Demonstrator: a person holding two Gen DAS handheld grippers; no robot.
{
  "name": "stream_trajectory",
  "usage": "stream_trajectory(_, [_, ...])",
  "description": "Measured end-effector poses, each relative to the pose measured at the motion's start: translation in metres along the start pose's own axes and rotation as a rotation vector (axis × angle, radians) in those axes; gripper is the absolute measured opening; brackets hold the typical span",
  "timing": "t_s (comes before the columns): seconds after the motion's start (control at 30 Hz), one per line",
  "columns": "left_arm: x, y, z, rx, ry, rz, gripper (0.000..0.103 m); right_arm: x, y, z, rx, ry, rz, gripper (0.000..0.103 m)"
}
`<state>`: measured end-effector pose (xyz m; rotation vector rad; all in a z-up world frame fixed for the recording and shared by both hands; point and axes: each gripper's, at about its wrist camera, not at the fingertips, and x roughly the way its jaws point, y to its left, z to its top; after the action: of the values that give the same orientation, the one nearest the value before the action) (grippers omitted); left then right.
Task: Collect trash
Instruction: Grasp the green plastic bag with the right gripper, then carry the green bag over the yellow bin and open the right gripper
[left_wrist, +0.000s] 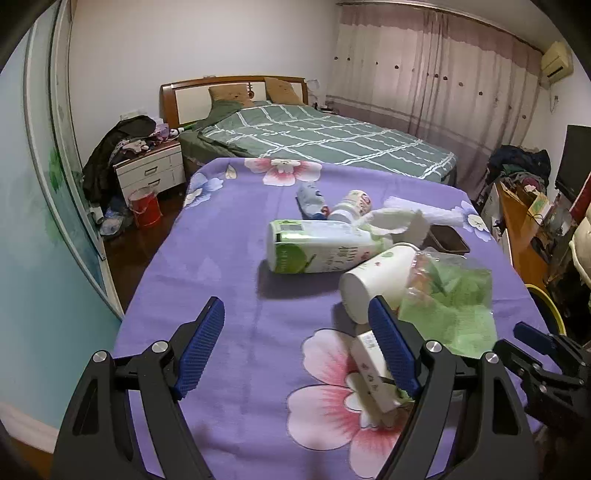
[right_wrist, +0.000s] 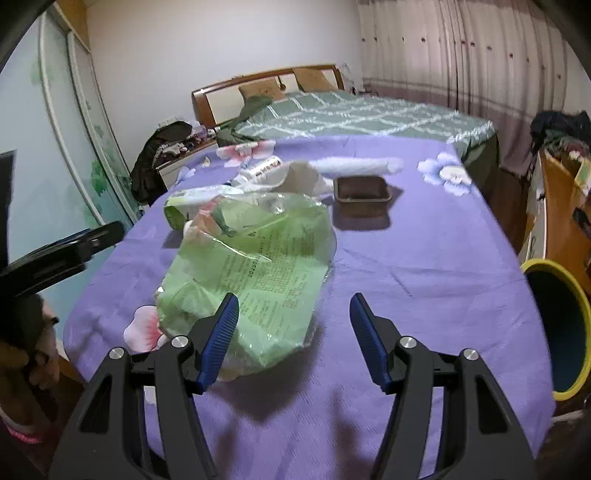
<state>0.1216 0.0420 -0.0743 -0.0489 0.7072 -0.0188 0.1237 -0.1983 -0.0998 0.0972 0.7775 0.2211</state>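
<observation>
Trash lies on a table under a purple flowered cloth (left_wrist: 221, 258). A green and white carton (left_wrist: 317, 245) lies on its side. A white paper cup (left_wrist: 376, 280) lies by a crumpled green plastic bag (left_wrist: 454, 306), which also shows in the right wrist view (right_wrist: 255, 266). A small white box (left_wrist: 373, 373) lies by my left gripper's right finger. My left gripper (left_wrist: 295, 347) is open and empty above the cloth. My right gripper (right_wrist: 291, 336) is open and empty, its left finger over the bag's near edge. A yellow-rimmed bin (right_wrist: 557, 325) stands right of the table.
Farther back lie a small white bottle (left_wrist: 351, 206), crumpled white paper (left_wrist: 395, 221), a blue wrapper (left_wrist: 310, 201), a brown tray (right_wrist: 362, 192) and a white roll (right_wrist: 354, 164). A green bed (left_wrist: 314, 136) stands behind. A wooden desk (right_wrist: 561, 206) is at the right.
</observation>
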Motion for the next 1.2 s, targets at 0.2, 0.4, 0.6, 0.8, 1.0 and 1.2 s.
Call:
stream_trajectory(0.2, [0.004,0.004,0.001,-0.015,0.006,0.0,0.079,0.025,-0.004,0.003,0.052,0.068,0.027,0.06])
stream_trajectory(0.4, [0.008,0.002,0.0,-0.013,0.01,-0.012,0.079,0.034,-0.001,0.003,0.066,0.106,0.071,0.028])
stream_trajectory(0.6, [0.005,-0.002,0.0,-0.01,0.001,-0.015,0.08,0.026,-0.003,0.007,0.075,0.081,0.087,0.003])
stream_trajectory(0.8, [0.0,-0.002,0.0,-0.015,-0.007,-0.013,0.08,0.011,-0.006,0.007,0.069,0.042,0.089,0.002])
stream_trajectory(1.0, [-0.005,-0.006,0.0,-0.01,-0.017,-0.019,0.08,-0.011,-0.02,0.011,0.092,-0.014,0.081,0.002])
stream_trajectory(1.2, [-0.008,-0.013,-0.001,0.001,-0.018,-0.025,0.08,-0.04,-0.04,0.016,0.125,-0.084,0.053,0.002])
